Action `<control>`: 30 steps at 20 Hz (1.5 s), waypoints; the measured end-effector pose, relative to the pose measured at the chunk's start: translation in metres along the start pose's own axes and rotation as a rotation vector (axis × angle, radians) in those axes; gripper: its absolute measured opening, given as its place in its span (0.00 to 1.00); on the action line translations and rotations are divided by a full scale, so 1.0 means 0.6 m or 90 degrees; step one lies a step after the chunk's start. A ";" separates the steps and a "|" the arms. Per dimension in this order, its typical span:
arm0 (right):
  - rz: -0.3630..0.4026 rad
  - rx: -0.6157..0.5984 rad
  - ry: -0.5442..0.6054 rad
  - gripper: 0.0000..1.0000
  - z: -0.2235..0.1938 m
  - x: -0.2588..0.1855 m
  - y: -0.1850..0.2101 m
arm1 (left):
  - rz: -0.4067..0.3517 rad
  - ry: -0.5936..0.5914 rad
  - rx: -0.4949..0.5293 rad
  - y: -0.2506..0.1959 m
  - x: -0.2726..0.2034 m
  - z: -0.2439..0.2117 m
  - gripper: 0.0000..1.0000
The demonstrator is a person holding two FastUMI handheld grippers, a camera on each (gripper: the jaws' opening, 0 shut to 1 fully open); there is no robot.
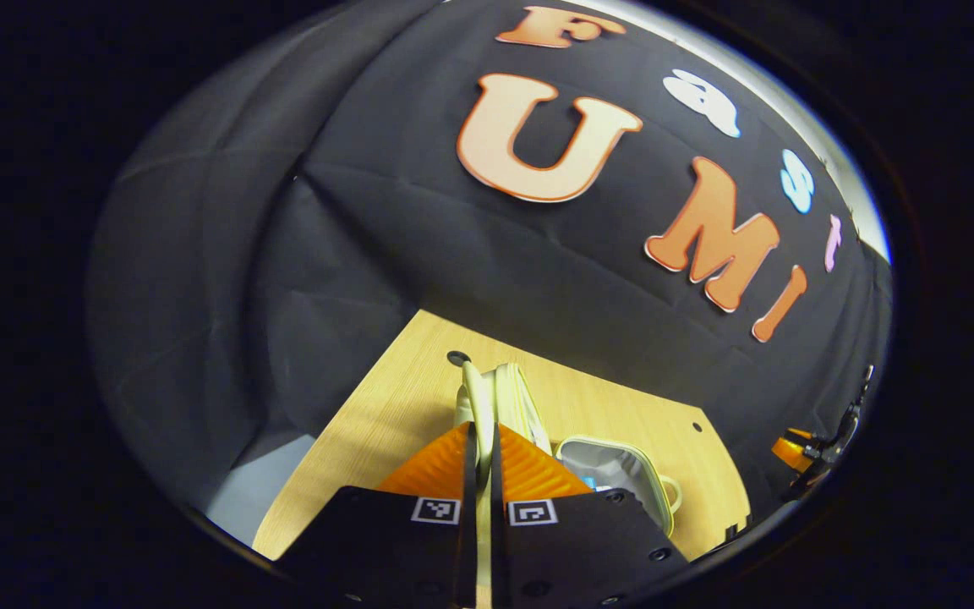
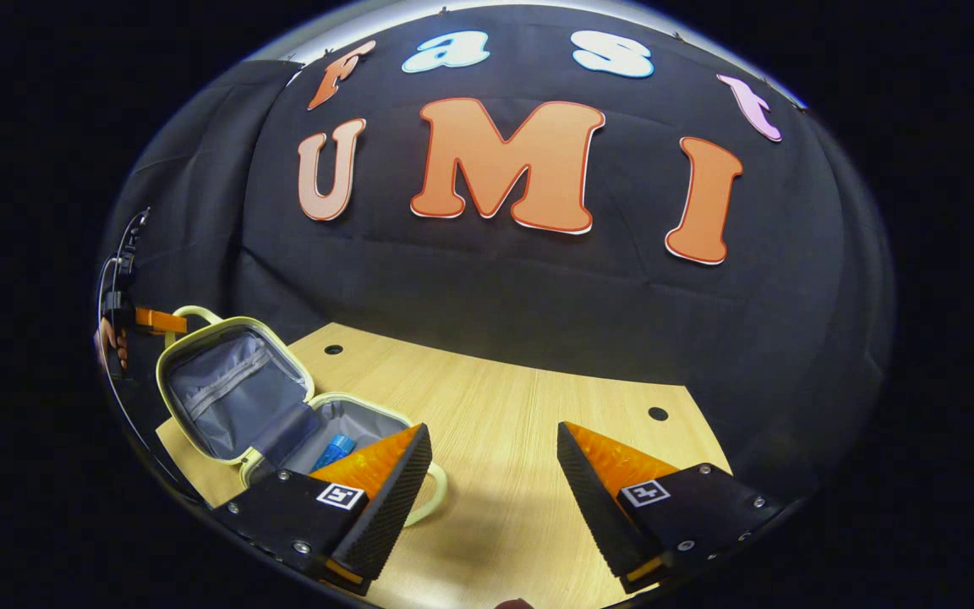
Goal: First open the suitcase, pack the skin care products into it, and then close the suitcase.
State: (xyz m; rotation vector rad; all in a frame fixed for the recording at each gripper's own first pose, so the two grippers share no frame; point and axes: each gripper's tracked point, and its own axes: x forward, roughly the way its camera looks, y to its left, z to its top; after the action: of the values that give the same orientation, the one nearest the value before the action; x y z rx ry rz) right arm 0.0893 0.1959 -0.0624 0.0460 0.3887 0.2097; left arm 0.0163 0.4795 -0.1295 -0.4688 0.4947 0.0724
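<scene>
A small cream suitcase (image 2: 284, 414) lies open at the left side of a wooden table (image 2: 521, 440), its lid (image 2: 229, 389) raised upright to show a grey lining with a strap, and a blue item (image 2: 333, 450) rests in the grey base. In the left gripper view the left gripper (image 1: 482, 440) is clenched on the lid's cream edge (image 1: 480, 397), seen edge-on between both fingers, with the base (image 1: 614, 469) just to its right. In the right gripper view the right gripper (image 2: 494, 461) hangs released above bare table, fingers wide apart, one finger (image 2: 385, 491) overlapping the suitcase's front and handle (image 2: 436, 495).
</scene>
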 end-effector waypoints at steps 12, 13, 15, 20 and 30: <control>0.010 0.007 -0.042 0.96 -0.009 -0.015 -0.092 | -0.083 -0.035 0.110 -0.311 -0.032 0.012 0.07; 0.013 0.006 -0.043 0.96 -0.013 -0.016 -0.098 | -0.092 -0.034 0.112 -0.337 -0.030 0.003 0.07; 0.022 0.008 -0.040 0.96 -0.023 -0.020 -0.109 | -0.108 -0.021 0.111 -0.381 -0.029 -0.016 0.07; 0.036 0.023 -0.035 0.96 -0.047 -0.033 -0.140 | -0.138 0.000 0.116 -0.477 -0.011 -0.065 0.07; 0.054 0.032 -0.017 0.96 -0.086 -0.053 -0.169 | -0.167 0.104 0.179 -0.606 0.039 -0.207 0.07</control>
State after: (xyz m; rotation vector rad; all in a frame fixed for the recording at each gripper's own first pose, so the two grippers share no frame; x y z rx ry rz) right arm 0.0603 0.0904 -0.1067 0.1142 0.3652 0.2831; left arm 0.0468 0.0986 -0.0856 -0.2613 0.5901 -0.2863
